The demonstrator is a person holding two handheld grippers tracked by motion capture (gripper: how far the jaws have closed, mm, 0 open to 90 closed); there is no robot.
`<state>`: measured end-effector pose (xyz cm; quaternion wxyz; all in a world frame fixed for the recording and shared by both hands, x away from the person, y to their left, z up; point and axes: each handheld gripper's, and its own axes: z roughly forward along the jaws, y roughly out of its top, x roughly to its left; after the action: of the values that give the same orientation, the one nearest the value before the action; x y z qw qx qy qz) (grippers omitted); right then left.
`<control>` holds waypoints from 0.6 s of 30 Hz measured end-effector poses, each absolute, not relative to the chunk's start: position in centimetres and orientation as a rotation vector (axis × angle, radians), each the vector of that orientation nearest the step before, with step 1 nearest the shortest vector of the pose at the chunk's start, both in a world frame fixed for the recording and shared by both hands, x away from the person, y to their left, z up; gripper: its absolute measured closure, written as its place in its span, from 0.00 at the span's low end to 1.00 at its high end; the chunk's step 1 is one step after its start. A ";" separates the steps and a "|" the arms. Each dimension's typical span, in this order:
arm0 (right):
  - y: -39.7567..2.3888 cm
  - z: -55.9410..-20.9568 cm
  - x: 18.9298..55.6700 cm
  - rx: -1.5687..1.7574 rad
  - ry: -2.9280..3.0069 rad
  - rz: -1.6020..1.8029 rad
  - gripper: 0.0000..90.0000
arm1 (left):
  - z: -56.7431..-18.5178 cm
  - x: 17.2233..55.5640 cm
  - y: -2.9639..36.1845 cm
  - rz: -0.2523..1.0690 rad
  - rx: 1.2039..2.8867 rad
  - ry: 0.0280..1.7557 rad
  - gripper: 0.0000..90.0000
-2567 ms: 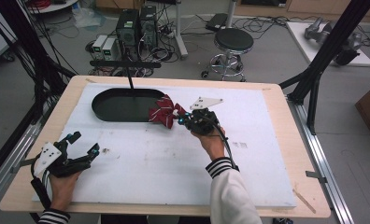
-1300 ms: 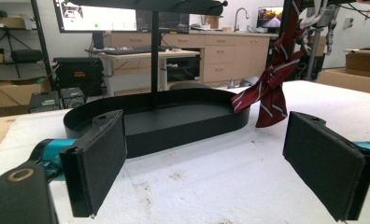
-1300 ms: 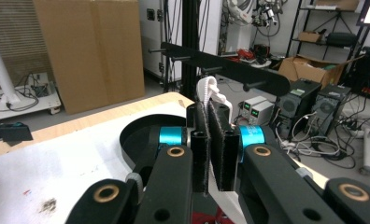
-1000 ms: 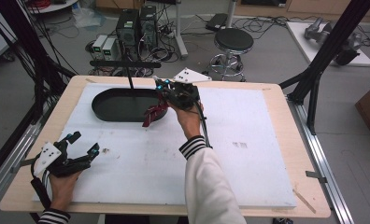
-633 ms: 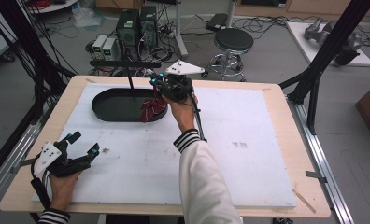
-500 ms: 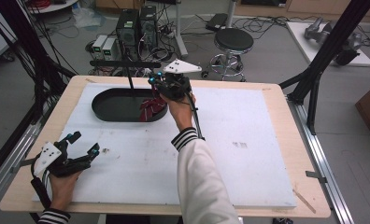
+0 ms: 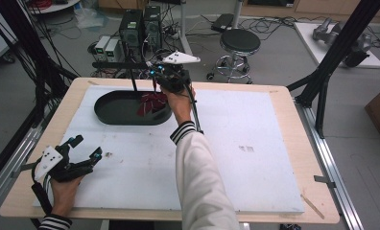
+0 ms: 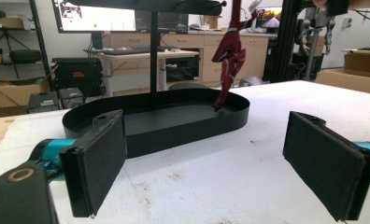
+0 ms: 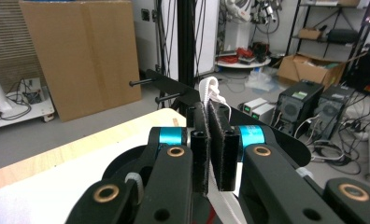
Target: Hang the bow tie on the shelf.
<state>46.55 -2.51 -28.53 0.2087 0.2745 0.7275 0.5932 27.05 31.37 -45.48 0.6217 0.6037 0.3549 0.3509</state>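
While my right gripper (image 7: 165, 82) clamps the red garment's (image 7: 151, 102) white strap (image 9: 211, 89) at upper centre, I should lift steadily toward the rack's bar (image 7: 123, 64); my left gripper (image 7: 85, 154) rests released.

The left gripper (image 7: 85, 155) is a black frame with turquoise joints at its tips and a white plate on top; a black cable loops from it near the table's near-left edge. Its jaws carry flat black foam pads (image 8: 101, 161). The right gripper (image 7: 154, 76), farther off, is black with turquoise collars, brass pivot rings and a white three-cornered plate. Both sleeves are white with black-striped cuffs.
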 end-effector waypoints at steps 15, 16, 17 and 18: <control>-1.6 -28.6 49.0 0.805 2.003 1.610 0.97 | -45.5 27.0 31.4 0.806 1.389 0.817 0.16; -1.6 -28.5 49.1 0.813 1.999 1.613 0.97 | -45.5 27.0 31.4 0.807 1.388 0.816 0.15; -1.6 -28.5 49.1 0.813 1.999 1.613 0.97 | -45.5 27.0 31.4 0.807 1.388 0.816 0.15; -1.8 -28.6 49.5 0.825 1.992 1.612 0.97 | -45.5 27.0 31.4 0.808 1.389 0.816 0.16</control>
<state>49.51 -1.77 -28.63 0.2228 0.2988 0.7215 0.5836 26.99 31.43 -45.49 0.6208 0.6042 0.3550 0.3514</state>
